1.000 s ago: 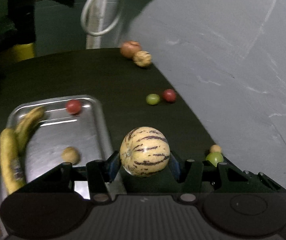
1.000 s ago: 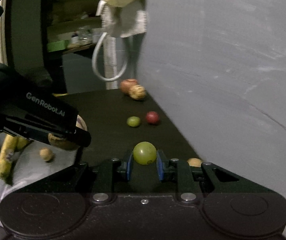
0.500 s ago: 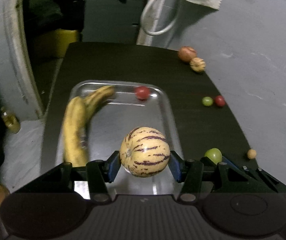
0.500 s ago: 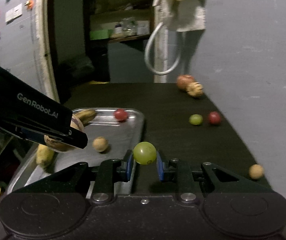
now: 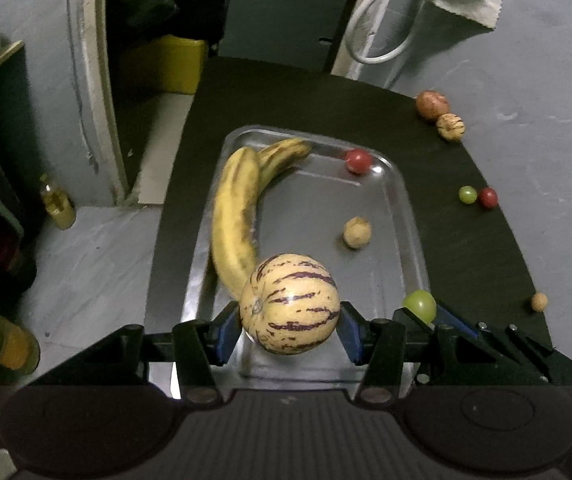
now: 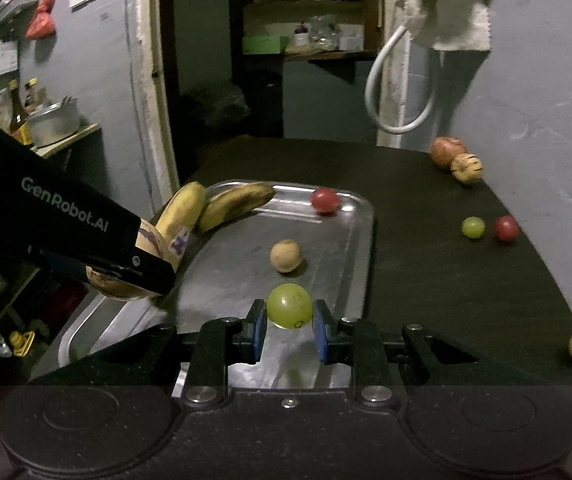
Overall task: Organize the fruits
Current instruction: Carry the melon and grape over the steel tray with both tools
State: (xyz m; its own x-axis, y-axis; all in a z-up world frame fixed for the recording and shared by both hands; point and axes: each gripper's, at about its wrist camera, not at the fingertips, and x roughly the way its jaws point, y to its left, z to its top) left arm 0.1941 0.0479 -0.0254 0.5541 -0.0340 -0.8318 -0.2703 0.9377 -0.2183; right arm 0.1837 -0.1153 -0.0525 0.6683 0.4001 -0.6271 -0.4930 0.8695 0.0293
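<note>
**Both grippers hold fruit over the tray**

The left gripper (image 5: 290, 320) has its jaws closed on a striped melon (image 5: 290, 304) above the near end of the metal tray (image 5: 402, 216). The right gripper (image 6: 289, 326) has its jaws clamped on a green grape (image 6: 289, 306), also over the tray. Two bananas (image 5: 238, 208), a red fruit (image 5: 358, 161) and a tan fruit (image 5: 357, 232) lie in the tray; other fruits sit on the dark worktop (image 5: 446, 248).

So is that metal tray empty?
No. The tray holds two bananas, a red fruit and a small tan one; more fruit lies outside it on the dark table.
</note>
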